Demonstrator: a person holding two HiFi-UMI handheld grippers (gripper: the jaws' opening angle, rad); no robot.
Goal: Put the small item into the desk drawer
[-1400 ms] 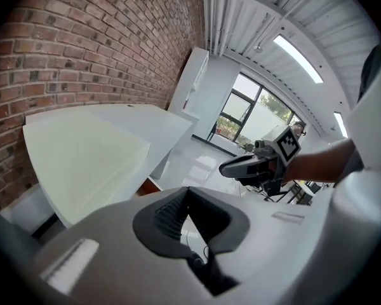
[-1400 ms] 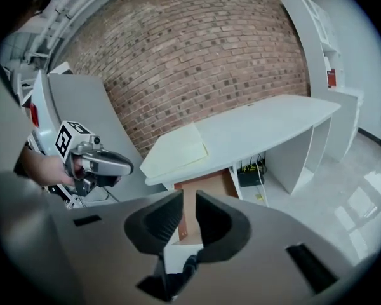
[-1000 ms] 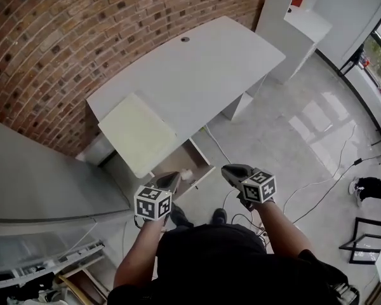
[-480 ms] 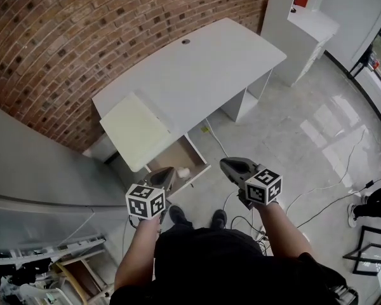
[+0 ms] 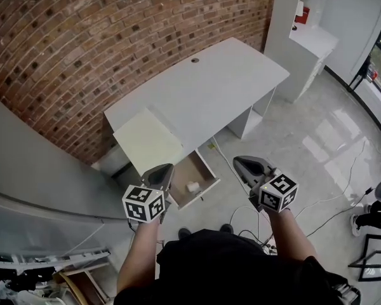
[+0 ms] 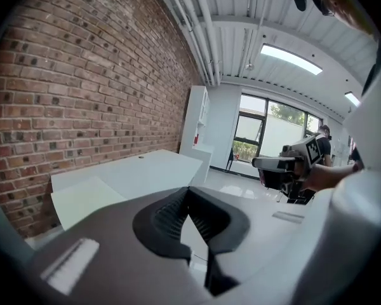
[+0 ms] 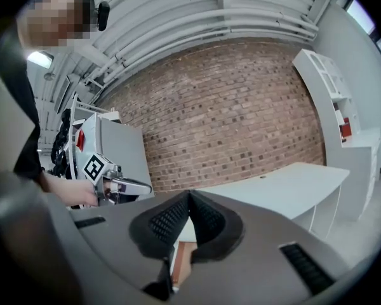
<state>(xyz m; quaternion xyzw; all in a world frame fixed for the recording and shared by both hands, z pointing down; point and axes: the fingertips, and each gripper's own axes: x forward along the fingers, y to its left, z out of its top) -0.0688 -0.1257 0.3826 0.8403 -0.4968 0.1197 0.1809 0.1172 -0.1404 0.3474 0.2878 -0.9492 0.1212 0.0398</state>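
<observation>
Under the white bench (image 5: pixel 209 88), shows the drawer (image 5: pixel 189 169) pulled out, holding the small item (image 5: pixel 192 186) just right of the nearer left tool (image 5: pixel 162 170), farther from the right tool (image 5: pixel 246 166), both pressed together, empty.

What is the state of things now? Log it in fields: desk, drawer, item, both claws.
desk: white rectangular desk, against red brick wall
drawer: brown-lined desk drawer, pulled open
item: small white object, lying inside the drawer
left claw: shut, empty
right claw: shut, empty
</observation>
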